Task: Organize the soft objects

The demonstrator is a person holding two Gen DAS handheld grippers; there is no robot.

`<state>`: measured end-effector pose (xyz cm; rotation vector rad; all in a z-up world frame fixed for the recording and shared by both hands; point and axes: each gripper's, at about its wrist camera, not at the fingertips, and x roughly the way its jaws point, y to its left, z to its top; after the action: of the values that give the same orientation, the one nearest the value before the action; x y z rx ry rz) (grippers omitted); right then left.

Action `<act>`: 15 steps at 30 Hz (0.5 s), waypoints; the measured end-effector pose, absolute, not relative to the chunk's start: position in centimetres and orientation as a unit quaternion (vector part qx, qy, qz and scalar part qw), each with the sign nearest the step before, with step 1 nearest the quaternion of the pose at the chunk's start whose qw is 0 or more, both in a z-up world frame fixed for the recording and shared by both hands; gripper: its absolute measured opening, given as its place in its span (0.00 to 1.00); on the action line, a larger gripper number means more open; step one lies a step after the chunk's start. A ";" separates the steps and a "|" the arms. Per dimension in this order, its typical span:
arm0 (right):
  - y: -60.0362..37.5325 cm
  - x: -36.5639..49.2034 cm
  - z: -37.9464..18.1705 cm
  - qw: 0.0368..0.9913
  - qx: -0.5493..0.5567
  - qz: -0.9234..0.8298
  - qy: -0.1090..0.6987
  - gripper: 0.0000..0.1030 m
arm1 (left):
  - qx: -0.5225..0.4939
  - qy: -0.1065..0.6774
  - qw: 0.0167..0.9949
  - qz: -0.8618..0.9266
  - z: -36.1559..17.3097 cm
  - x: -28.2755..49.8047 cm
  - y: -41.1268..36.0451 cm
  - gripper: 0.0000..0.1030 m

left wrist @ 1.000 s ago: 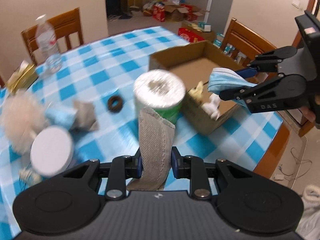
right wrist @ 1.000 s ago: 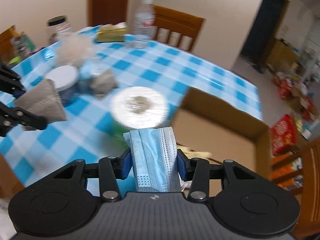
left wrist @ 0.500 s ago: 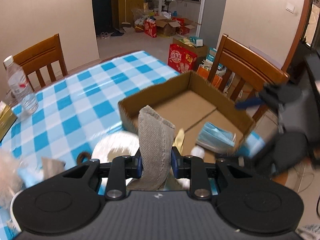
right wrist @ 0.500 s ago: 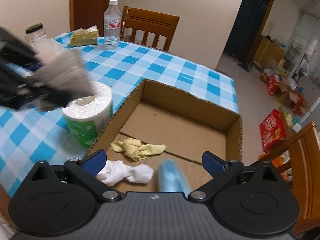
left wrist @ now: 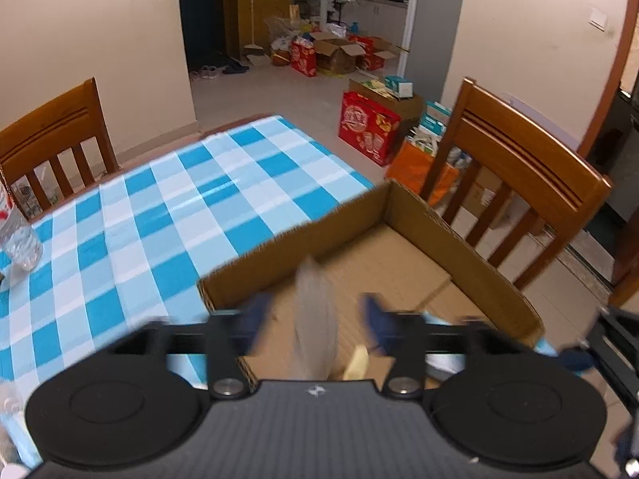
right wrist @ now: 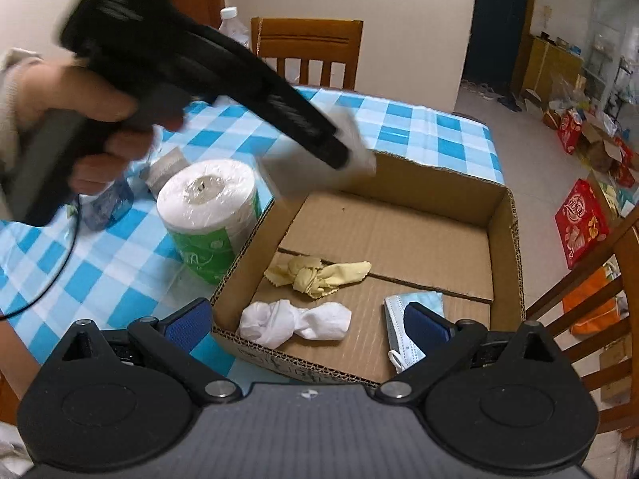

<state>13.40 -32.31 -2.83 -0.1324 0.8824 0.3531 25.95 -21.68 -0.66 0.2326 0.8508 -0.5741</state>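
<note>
Hovering over the open brown cardboard box (left wrist: 459,239), the left gripper (left wrist: 315,315) is seen with its jaws parted, having just been opening, and the grey woven cloth strip (left wrist: 315,319) sits loose between the blue pads (left wrist: 255,315), blurred and touched by neither as far as can be told. So that one's let go, basically. In the right wrist view the same cloth (right wrist: 319,159) shows up as a pale smear just under the tip of the left gripper (right wrist: 339,155), above the box's far-left corner, and the black handle is gripped by a hand (right wrist: 84,107).

The right gripper (right wrist: 307,319) is spread wide, nothing clamped in it, jaws having just been opening too. The folded light-blue face mask (right wrist: 403,327) lies flat on the box floor, partly hidden behind the right-hand pad (right wrist: 425,323), released. Ahead of the gripper, between its pads, a knotted white cloth (right wrist: 295,321) is found near the box's near wall (right wrist: 279,359), and a knotted yellow cloth (right wrist: 315,273) just beyond it. Off to the left of the gripper, outside the box and right beside its wall, a wrapped white toilet-paper roll with a green label (right wrist: 207,215) stands on the blue-and-white checked tablecloth (right wrist: 100,271).
</note>
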 end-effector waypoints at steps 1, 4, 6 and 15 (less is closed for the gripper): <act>-32.5 13.4 -2.7 0.889 -0.060 0.168 0.422 1.00 | 0.111 0.405 0.866 -0.271 -0.8 26.5 -21.9 0.91; -32.8 13.4 -2.5 0.891 -0.057 0.162 0.420 1.00 | 0.112 0.380 0.883 -0.251 -0.5 26.8 -22.3 0.91; -32.9 13.3 -2.5 0.893 -0.061 0.155 0.419 1.00 | 0.114 0.377 0.885 -0.249 -0.2 26.9 -22.3 0.92; -32.6 13.2 -2.7 0.893 -0.065 0.146 0.422 1.00 | 0.114 0.369 0.894 -0.227 1.2 23.8 -20.5 0.96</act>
<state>13.25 -32.58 -2.73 -0.1357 0.8751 0.3020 23.76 -20.47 1.19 0.2362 0.7660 -0.4715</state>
